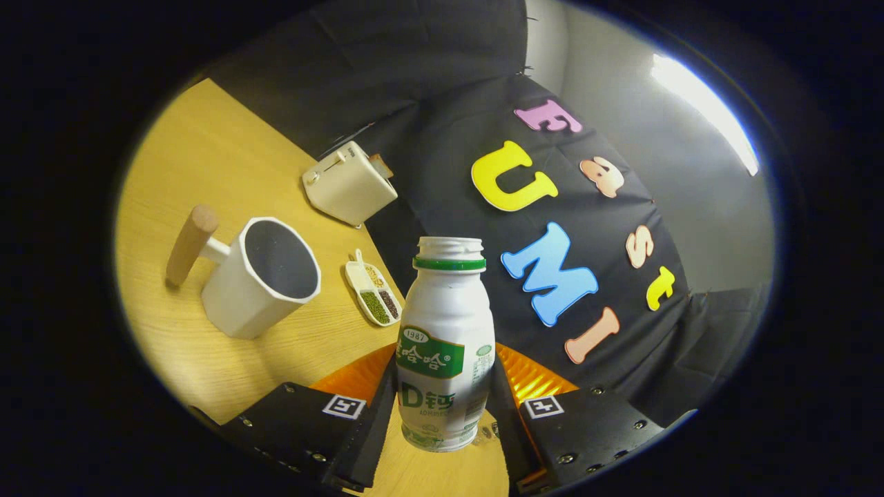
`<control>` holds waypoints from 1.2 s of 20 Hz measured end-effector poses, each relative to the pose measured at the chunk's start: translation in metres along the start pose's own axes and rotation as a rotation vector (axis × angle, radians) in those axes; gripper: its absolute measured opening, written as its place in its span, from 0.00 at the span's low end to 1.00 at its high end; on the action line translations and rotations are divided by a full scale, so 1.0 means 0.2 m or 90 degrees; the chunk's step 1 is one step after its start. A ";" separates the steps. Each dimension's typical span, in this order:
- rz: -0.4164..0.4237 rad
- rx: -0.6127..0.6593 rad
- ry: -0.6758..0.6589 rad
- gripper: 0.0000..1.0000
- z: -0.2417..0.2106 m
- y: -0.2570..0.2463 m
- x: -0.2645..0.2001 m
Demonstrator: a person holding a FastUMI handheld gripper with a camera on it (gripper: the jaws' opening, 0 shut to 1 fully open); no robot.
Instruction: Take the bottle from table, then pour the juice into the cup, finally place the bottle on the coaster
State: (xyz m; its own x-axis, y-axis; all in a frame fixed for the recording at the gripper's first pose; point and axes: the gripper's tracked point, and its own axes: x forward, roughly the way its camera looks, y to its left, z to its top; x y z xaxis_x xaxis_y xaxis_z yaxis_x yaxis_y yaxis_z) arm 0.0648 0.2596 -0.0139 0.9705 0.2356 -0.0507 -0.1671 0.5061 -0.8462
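A white plastic bottle (pixel 444 345) with a green label and a green neck ring stands between my fingers, its mouth uncapped. My gripper (pixel 442 407) is shut on the bottle, both fingers pressing its lower body. The view is tilted, and the bottle's base seems lifted off the wooden table (pixel 207 159). To the left beyond the fingers sits a white cup (pixel 262 279) with a dark inside and a wooden handle (pixel 190 243), its opening facing me.
A cream toaster (pixel 349 183) stands at the table's far edge against the black cloth wall. A small white divided dish (pixel 373 290) with green and brown grains lies between the cup and the bottle.
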 end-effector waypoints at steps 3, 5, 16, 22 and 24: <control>-0.004 0.079 -0.007 0.69 -0.01 -0.02 0.01; -0.011 0.118 -0.011 0.68 -0.01 -0.03 0.01; 0.031 0.390 -0.057 0.68 -0.02 -0.01 0.13; 0.039 0.445 -0.044 0.68 -0.08 0.02 0.21; 0.052 0.476 -0.046 0.68 -0.10 0.05 0.24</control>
State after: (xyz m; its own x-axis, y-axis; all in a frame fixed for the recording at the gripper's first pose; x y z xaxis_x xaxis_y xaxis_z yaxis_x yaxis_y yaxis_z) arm 0.1130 0.2594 -0.0345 0.9405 0.3374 -0.0411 -0.3363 0.9066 -0.2549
